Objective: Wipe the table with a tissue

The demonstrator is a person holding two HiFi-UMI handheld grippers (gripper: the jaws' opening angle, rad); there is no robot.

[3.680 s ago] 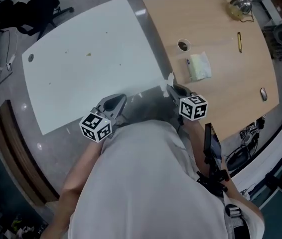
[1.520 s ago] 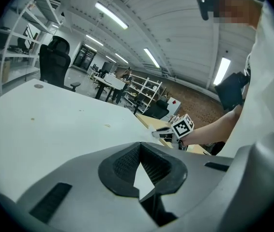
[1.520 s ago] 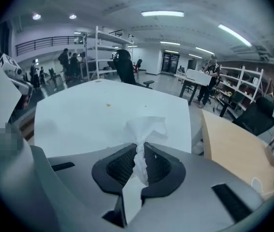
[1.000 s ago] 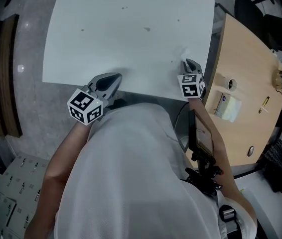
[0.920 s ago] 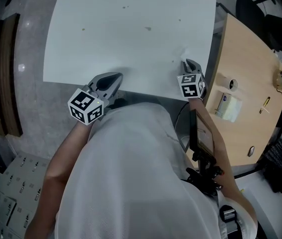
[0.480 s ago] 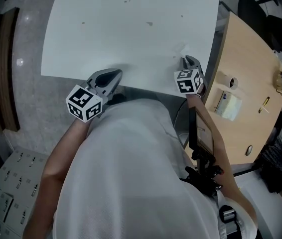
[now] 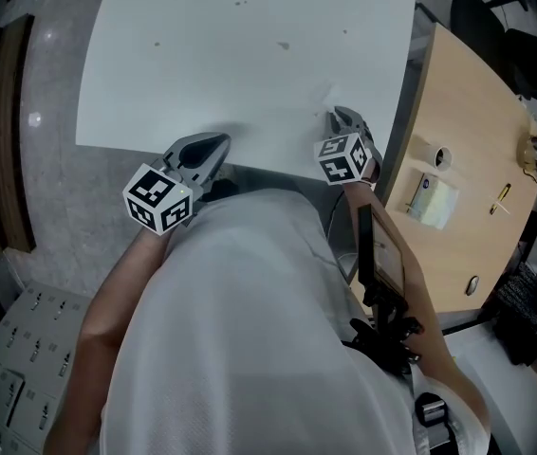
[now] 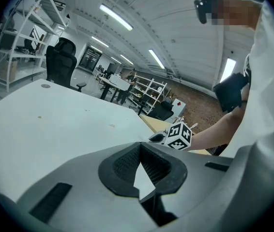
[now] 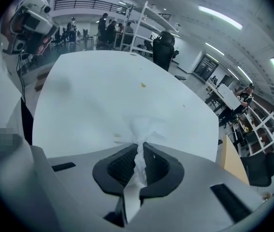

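At table [image 7: 249,64] near edge, 5 o'clock: tissue [image 9: 142,129] pinched in R gripper [image 9: 139,148], jaws shut on it. L gripper [image 8: 140,149] closed, empty, 7 o'clock. Tissue to be pressed flat, swept twd specks [image 7: 285,45] at 12.

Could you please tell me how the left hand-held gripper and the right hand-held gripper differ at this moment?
The right hand-held gripper is shut on a white tissue; the left hand-held gripper is shut on nothing. The right one reaches over the white table; the left one sits at its near edge. Both face that same table.
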